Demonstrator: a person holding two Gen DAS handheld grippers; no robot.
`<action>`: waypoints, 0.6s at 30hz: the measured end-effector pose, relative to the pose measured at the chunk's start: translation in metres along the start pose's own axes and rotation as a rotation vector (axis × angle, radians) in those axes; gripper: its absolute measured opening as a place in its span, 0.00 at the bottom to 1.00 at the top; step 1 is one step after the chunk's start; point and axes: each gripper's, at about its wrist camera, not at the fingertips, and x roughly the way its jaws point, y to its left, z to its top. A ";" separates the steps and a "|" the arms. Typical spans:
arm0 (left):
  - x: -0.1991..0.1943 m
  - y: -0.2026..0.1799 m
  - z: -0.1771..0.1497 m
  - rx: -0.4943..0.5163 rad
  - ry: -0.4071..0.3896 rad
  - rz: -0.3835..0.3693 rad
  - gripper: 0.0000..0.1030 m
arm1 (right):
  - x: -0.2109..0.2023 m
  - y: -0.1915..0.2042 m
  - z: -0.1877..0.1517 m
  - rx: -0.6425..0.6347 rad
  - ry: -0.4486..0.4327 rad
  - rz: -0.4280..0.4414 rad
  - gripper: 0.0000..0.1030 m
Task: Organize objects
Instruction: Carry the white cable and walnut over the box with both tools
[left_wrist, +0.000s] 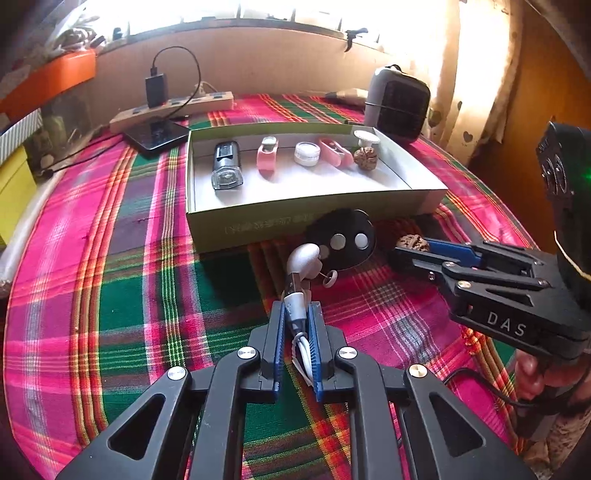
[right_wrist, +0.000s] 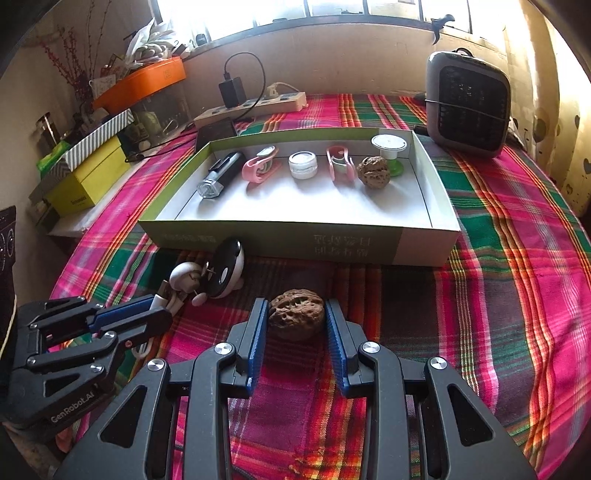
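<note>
Clamped in the left tool (left_wrist: 296, 314) is a white cable (left_wrist: 295, 310), the right tool (right_wrist: 296, 317) grips a walnut (right_wrist: 295, 314) on the bench, while six items already line the box (right_wrist: 280, 240); the round black gadget (left_wrist: 345, 240) waits outside.

Two black handheld grippers with blue ribbed pads

Left gripper (left_wrist: 298, 314) and right gripper (right_wrist: 297, 317) share open triangular cut-outs and silver round screws; white lettering reads "DAS" on the right one, "GenRobot.AI" on the left; a black cable trails beneath the right
</note>
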 end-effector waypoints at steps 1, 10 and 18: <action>0.000 0.001 0.000 -0.009 0.001 0.000 0.10 | 0.000 0.000 -0.001 -0.001 0.000 0.003 0.31; -0.002 0.001 0.001 -0.032 -0.005 0.002 0.10 | -0.003 -0.001 -0.003 -0.002 -0.005 0.020 0.31; -0.007 0.005 0.004 -0.068 -0.021 0.002 0.10 | -0.003 0.002 -0.003 -0.016 -0.005 0.042 0.31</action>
